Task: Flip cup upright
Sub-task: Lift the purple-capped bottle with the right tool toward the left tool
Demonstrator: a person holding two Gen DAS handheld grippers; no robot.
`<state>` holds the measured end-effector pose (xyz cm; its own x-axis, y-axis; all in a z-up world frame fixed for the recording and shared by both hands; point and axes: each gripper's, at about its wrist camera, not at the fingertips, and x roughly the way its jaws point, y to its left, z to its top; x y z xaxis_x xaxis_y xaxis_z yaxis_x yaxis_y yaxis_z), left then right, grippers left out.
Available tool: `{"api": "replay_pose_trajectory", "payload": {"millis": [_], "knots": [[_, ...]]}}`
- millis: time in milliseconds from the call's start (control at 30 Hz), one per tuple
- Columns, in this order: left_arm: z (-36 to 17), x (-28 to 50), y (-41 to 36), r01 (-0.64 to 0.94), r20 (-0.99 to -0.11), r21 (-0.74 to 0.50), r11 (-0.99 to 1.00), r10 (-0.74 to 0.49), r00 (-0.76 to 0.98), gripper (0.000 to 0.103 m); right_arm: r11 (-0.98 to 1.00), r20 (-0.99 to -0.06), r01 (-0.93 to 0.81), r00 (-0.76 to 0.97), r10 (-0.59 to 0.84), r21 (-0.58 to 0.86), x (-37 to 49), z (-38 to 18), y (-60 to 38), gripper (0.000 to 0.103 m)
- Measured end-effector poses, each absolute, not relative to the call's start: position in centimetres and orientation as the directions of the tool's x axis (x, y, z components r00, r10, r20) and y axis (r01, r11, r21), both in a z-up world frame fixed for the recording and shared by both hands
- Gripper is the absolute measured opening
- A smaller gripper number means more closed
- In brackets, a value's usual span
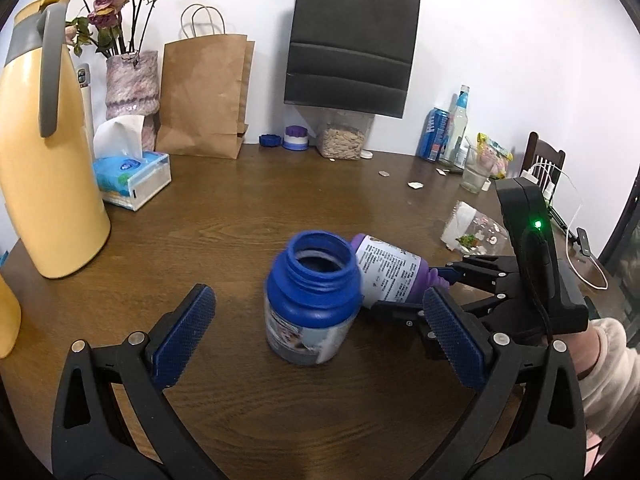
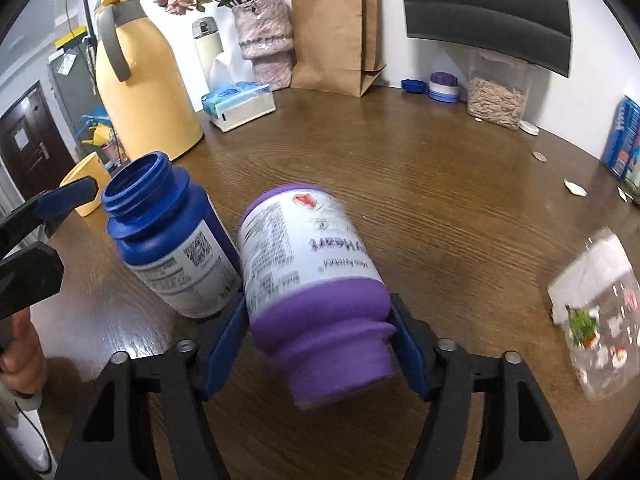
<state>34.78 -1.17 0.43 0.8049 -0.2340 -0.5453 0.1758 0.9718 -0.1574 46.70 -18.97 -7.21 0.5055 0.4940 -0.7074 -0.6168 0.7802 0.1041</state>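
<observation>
The right claw point(image 2: 320, 336) has the purple bottle point(image 2: 316, 292) pinched between its two blue pads, closed snugly on the shoulder just above the neck. The left claw point(image 1: 316, 340) stands wide apart with nothing in it, and the blue bottle point(image 1: 312, 296) sits on the table point(image 1: 280, 208) just ahead of it, between its spread fingers but not touched by them.

The purple bottle looks like light, rigid plastic, probably empty since it has no cap, so I would expect it to turn easily without flexing. Its paper label is smooth and may slip; the bare purple shoulder where the pads sit, with the ridge below it, seems the safer hold.

Its long axis runs roughly along the right claw's reach, tilted. The flat base points away from that claw and somewhat upward, while the open neck points back toward the claw's wrist and down toward the table. The label text reads upside down from this side. So it is not yet upright.

On the right claw's left, the purple bottle's side appears to touch the blue bottle, which stands mouth up, leaning slightly; swinging the purple one round could knock it.
</observation>
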Motion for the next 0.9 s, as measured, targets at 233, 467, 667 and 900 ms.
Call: {"api": "replay_pose_trajectory", "payload": {"millis": [233, 467, 667, 900], "knots": [[1.1, 32.7, -3.3, 0.223, -0.533, -0.149, 0.963, -0.268, 0.803, 0.103, 0.802, -0.714, -0.586, 0.511, 0.479, 0.118, 43.2, -7.1, -21.5, 0.071], [0.7, 31.5, -5.6, 0.274, -0.578, -0.168, 0.947, -0.320, 0.750, 0.102, 0.749, -0.696, -0.635, 0.450, 0.559, 0.191, 35.8, -7.8, -22.8, 0.071], [-1.3, 31.0, -7.1, 0.258, -0.660, -0.192, 0.947, -0.320, 0.679, 0.077, 0.698, -0.697, -0.700, 0.427, 0.576, 0.148, 31.2, -8.0, -22.2, 0.071], [-3.5, 31.0, -7.8, 0.247, -0.697, -0.238, 0.939, -0.343, 0.630, 0.067, 0.659, -0.709, -0.745, 0.410, 0.574, 0.103, 30.0, -8.0, -21.8, 0.071]]}}
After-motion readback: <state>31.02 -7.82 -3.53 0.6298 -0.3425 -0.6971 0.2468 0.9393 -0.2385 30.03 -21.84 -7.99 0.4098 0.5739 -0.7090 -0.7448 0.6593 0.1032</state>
